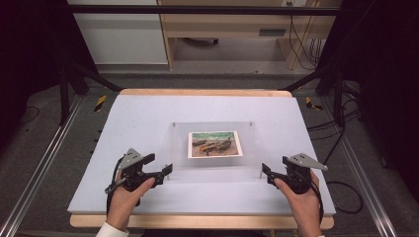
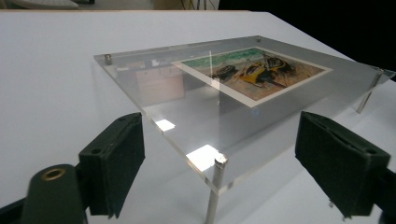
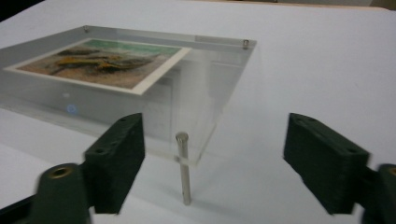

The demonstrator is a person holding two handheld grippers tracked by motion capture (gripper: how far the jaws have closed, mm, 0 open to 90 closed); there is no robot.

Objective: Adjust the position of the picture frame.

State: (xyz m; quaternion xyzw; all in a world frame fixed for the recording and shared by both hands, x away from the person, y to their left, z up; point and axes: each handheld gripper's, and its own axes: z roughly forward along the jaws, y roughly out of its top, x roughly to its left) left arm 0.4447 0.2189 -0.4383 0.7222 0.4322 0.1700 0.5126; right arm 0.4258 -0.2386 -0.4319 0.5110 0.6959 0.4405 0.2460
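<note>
A clear acrylic picture frame (image 1: 212,165) stands on short metal legs in the middle of the pale table top, holding a colourful print (image 1: 215,143). My left gripper (image 1: 167,172) is open at the frame's near left corner. In the left gripper view the jaws (image 2: 224,158) straddle that corner and its leg (image 2: 215,191) without touching; the print (image 2: 254,70) lies beyond. My right gripper (image 1: 265,171) is open at the near right corner. In the right gripper view its jaws (image 3: 219,158) flank the corner leg (image 3: 184,172), with the print (image 3: 102,63) to the left.
The pale board (image 1: 148,118) lies on a wooden table whose edge (image 1: 197,221) shows in front. Metal rails (image 1: 44,158) run along both sides, and cables (image 1: 341,187) lie on the floor at the right. Wooden furniture (image 1: 222,29) stands behind.
</note>
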